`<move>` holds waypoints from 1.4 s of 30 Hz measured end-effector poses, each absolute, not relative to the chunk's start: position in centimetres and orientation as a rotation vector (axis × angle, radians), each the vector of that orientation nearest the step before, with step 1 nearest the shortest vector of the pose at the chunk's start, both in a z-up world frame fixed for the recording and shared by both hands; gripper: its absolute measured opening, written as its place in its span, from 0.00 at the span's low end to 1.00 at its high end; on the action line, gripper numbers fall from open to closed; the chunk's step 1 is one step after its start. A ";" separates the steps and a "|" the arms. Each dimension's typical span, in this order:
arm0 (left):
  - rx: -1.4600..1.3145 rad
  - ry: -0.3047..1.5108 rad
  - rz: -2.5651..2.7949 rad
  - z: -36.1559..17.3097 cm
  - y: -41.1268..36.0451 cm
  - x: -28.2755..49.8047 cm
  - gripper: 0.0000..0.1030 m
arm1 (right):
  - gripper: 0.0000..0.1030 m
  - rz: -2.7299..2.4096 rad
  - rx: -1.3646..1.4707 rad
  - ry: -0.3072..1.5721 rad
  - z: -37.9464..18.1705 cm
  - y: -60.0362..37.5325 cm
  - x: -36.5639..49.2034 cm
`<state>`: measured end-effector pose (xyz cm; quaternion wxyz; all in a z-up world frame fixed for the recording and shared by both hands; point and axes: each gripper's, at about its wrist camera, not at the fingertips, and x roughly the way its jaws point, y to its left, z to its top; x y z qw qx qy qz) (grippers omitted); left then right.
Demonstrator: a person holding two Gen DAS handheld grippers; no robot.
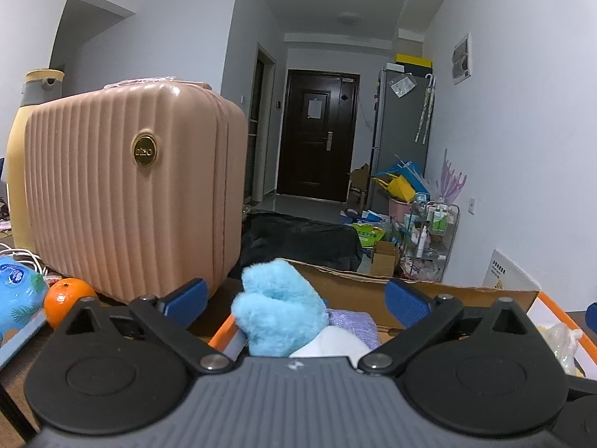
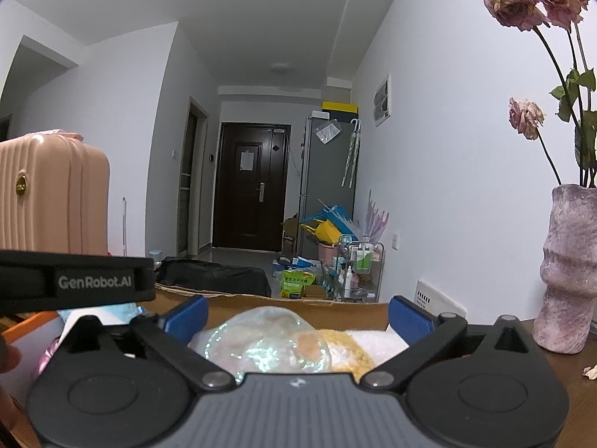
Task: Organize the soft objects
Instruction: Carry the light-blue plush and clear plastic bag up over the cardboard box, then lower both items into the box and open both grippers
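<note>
A fluffy light-blue plush stands up out of a cardboard box with an orange rim, on top of a lilac knit piece and something white. My left gripper is open, its blue pads wide apart on either side of the plush without touching it. In the right wrist view a soft item wrapped in clear plastic lies in the same box, beside a yellow fuzzy patch. My right gripper is open above it, pads clear of the wrap.
A pink ribbed suitcase stands left of the box, with an orange and a blue packet in front. The left gripper's black body crosses the right wrist view. A purple vase with dried roses stands right.
</note>
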<state>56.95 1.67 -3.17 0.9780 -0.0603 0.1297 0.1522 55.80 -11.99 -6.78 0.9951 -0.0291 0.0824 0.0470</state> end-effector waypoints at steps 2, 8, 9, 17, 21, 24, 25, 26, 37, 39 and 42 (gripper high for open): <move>-0.118 0.264 0.311 -3.2 1.6 57.0 1.00 | 1.00 0.094 -0.054 0.165 -6.8 -12.1 55.8; -0.117 0.260 0.316 -3.2 1.6 57.1 1.00 | 1.00 0.089 -0.059 0.158 -6.9 -12.0 55.6; -0.118 0.261 0.317 -3.3 1.7 57.1 1.00 | 1.00 0.088 -0.060 0.157 -6.8 -11.9 55.6; -0.117 0.257 0.330 -3.3 2.0 56.7 1.00 | 1.00 0.075 -0.064 0.149 -6.8 -11.8 55.2; -0.121 0.252 0.339 -3.3 2.5 56.4 1.00 | 1.00 0.069 -0.075 0.137 -6.8 -11.8 54.5; -0.120 0.252 0.349 -3.3 2.7 56.1 1.00 | 1.00 0.073 -0.073 0.131 -6.7 -12.0 53.9; -0.120 0.252 0.352 -3.3 2.7 55.9 1.00 | 1.00 0.073 -0.074 0.129 -6.7 -12.0 53.6; -0.122 0.249 0.353 -3.3 2.8 55.7 1.00 | 1.00 0.072 -0.077 0.126 -6.7 -12.0 53.4; -0.110 0.233 0.359 -2.9 3.2 53.1 1.00 | 1.00 0.074 -0.110 0.108 -6.4 -12.5 50.7; -0.110 0.233 0.355 -2.9 3.2 52.5 1.00 | 1.00 0.073 -0.113 0.106 -6.4 -12.7 50.2; -0.105 0.232 0.351 -2.9 3.2 51.5 1.00 | 1.00 0.069 -0.114 0.101 -6.4 -12.9 49.1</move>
